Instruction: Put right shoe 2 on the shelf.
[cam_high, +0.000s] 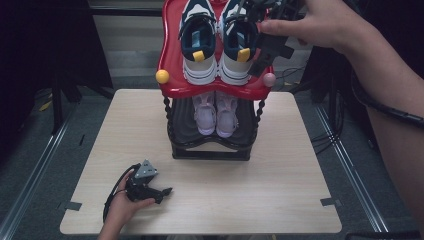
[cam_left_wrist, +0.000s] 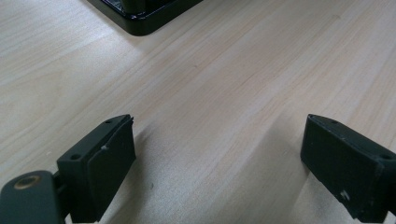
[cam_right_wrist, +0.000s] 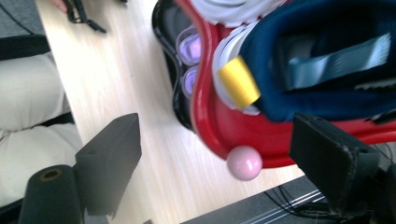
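Two-tier shoe rack (cam_high: 210, 150) sits at table (cam_high: 280, 200) centre toward 12 o'clock: red top tray (cam_high: 172, 65) over a black lower shelf (cam_high: 185, 132). Top tray holds a navy-and-white sneaker pair, left sneaker (cam_high: 198, 42) and right sneaker (cam_high: 239, 45), heels with yellow tabs facing 6 o'clock. Pink shoe pair (cam_high: 216, 115) on lower shelf, heels also toward 6. Yellow ball knob (cam_high: 162, 76) on tray's 7 o'clock corner, pink ball knob (cam_high: 269, 79) on its 5 o'clock corner. Right claw (cam_high: 265, 47) held by right hand (cam_high: 320, 22) at the right sneaker's 3 o'clock side, just beside it; contact cannot tell. Right gripper view: jaws spread wide, released, nothing between them, tray edge and pink knob in the gap beyond. Left claw (cam_high: 162, 192) rests low on the table at 7 o'clock, held by left hand (cam_high: 125, 205), well apart from rack. Left gripper view: jaws wide apart, released, bare wood between, rack's black base corner at 11 o'clock.
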